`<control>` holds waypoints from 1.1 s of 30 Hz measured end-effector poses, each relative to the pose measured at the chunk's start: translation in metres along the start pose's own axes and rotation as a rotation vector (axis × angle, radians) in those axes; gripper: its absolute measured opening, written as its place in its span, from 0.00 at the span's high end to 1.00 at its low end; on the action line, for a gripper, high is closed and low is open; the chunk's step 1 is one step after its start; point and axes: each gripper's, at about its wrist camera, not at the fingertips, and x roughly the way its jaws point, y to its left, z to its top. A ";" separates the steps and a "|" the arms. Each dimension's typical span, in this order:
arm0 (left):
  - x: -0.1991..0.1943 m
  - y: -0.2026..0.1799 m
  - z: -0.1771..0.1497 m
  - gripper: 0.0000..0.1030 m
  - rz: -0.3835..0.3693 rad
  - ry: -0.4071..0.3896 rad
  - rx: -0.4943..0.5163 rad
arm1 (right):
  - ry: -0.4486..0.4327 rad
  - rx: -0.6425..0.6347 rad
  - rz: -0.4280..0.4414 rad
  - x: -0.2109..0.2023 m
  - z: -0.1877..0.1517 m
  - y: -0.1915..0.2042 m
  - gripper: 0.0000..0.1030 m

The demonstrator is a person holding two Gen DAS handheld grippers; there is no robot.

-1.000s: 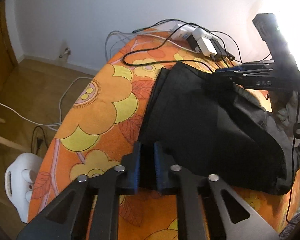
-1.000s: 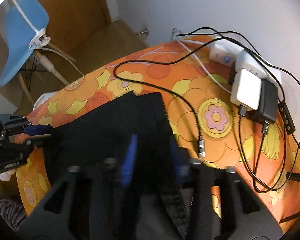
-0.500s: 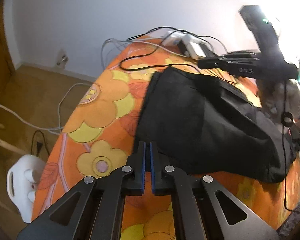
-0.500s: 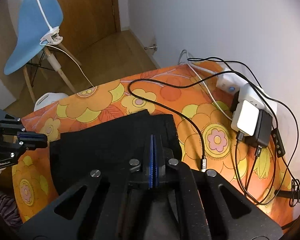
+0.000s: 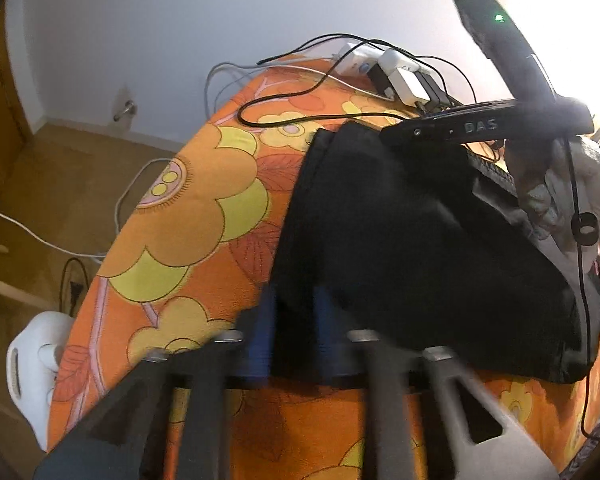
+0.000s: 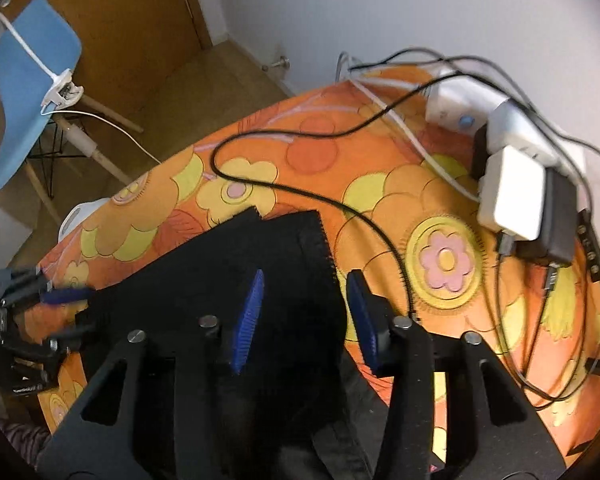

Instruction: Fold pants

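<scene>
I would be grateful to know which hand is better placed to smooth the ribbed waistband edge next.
Right, probably: its tongs, opening, straddle the ribbed waistband edge of the folded black fabric pants; the left tongs, also opening, sit at the opposite edge.

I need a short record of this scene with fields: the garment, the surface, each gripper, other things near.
garment: black pants, folded, lying flat
surface: orange flowered cloth
left gripper: jaws opening, pants edge between them
right gripper: jaws opening, pads apart over the pants
nearby: white charger, black cable, blue chair
</scene>
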 end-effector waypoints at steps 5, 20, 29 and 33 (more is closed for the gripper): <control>-0.020 -0.001 -0.004 0.96 -0.006 -0.069 0.025 | -0.076 -0.038 0.018 -0.017 -0.004 0.012 0.97; -0.038 0.016 -0.019 0.95 -0.044 -0.075 -0.019 | -0.039 0.006 0.008 -0.007 0.012 0.003 0.63; -0.019 0.016 -0.012 0.49 -0.049 -0.035 -0.028 | 0.016 0.066 0.057 0.024 0.017 -0.010 0.75; -0.006 0.016 -0.008 0.49 -0.050 -0.020 -0.039 | -0.022 0.034 0.047 0.016 0.015 -0.003 0.91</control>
